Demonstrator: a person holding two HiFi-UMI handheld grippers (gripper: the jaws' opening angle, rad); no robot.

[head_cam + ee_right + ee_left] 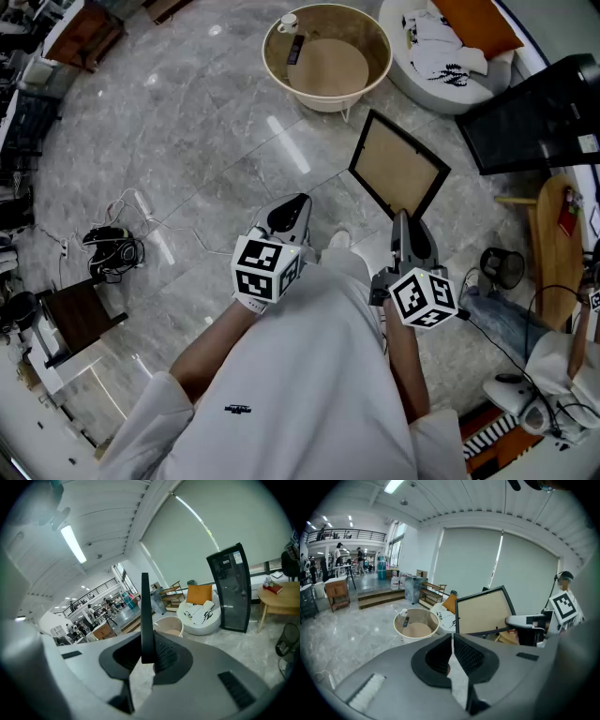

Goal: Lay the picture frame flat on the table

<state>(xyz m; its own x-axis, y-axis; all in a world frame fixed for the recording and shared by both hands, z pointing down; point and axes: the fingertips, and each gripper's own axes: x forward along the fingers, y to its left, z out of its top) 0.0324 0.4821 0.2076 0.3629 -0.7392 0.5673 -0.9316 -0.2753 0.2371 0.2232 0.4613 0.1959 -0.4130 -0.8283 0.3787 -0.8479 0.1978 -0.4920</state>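
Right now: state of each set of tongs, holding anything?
Left tongs: closed, empty.
Right tongs: closed on the edge of the black-edged picture frame with brown backing.

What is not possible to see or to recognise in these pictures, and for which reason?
1. Far side of the picture frame: head view and left gripper view show only its brown near side, right gripper view only its edge.
2. Its lower corner: head view, covered by the right gripper.
3. A dark thing and a white thing on the round table: too small to name.
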